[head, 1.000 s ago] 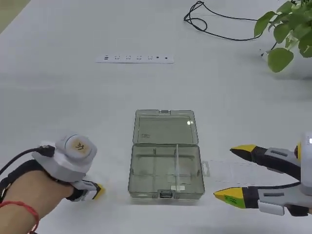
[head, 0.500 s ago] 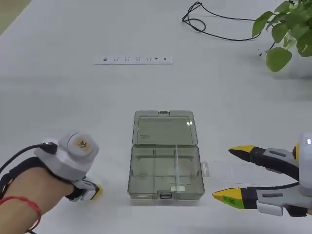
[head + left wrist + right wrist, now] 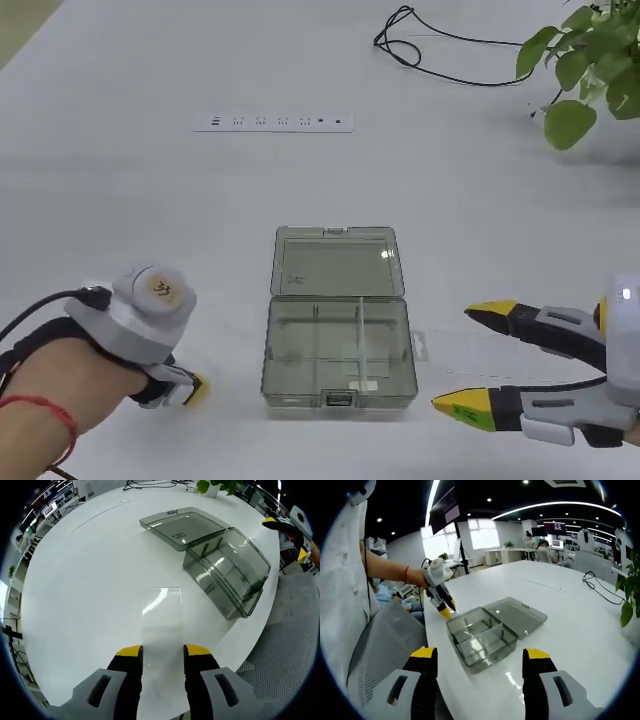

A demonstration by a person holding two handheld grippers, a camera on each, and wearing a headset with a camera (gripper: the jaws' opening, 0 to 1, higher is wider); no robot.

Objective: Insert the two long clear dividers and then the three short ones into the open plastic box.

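On the workbench, head view, plastic box [image 3: 290, 372]: open, near the middle of the white bench [image 3: 150, 220], with its lid [image 3: 338, 262] laid flat behind it.
Head view, fitted divider [image 3: 361, 325]: stands upright inside the box, running front to back, right of centre.
Head view, loose dividers [image 3: 455, 345]: faint clear strips lying flat on the bench just right of the box.
Head view, right gripper [image 3: 468, 360]: jaws spread wide, tips aimed at the box's right wall and just short of it.
Head view, left gripper [image 3: 192, 390]: held low in a hand [image 3: 60, 385] left of the box, its yellow tip turned toward the box but apart from it.
Head view, far side: power strip [image 3: 275, 122], black cable [image 3: 440, 55], plant [image 3: 590, 60].
Left gripper view, jaws: set to a narrow gap.
Left gripper view, clear divider [image 3: 162, 612]: reaches forward from between the tips over the bench; I cannot tell if it is clamped.
Left gripper view, box: ahead and to the right, with the right gripper beyond it.
Right gripper view, jaws: wide, framing the box.
Right gripper view, left gripper: near the box's far corner.
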